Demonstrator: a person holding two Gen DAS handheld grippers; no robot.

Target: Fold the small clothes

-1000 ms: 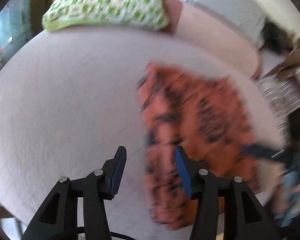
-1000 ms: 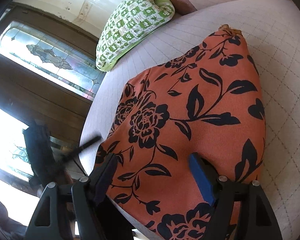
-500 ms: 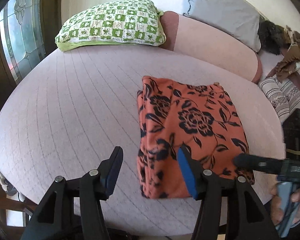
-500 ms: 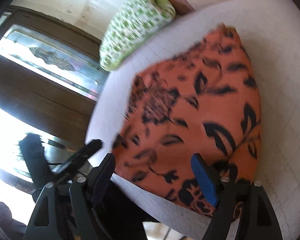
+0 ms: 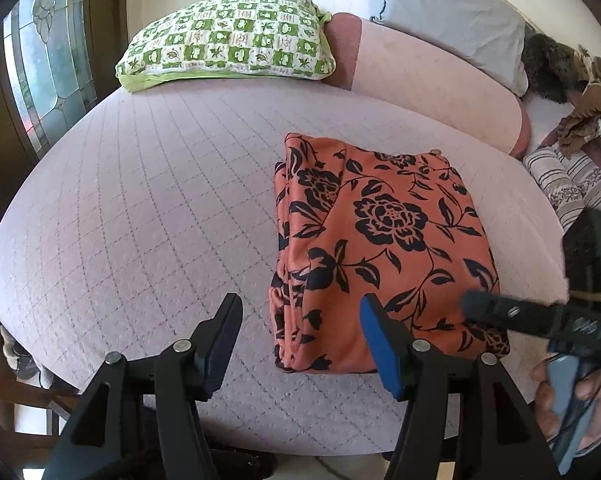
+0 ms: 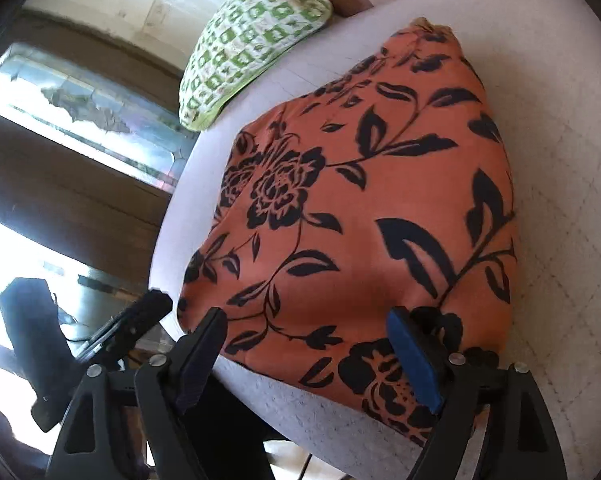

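A folded orange garment with black flowers lies on a pale quilted bed, both grippers' jaws opening, gripping nothing.

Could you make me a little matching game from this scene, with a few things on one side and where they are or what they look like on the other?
Things:
1. orange floral garment
2. green checked pillow
3. grey pillow
4. left tongs

Descriptions:
A. leaning on the wall beyond the pink bolster
B. folded flat on the quilted bed
C. opening, nothing between them
D. at the bed's far edge, near the stained-glass window

Pairs: 1-B, 2-D, 3-A, 4-C
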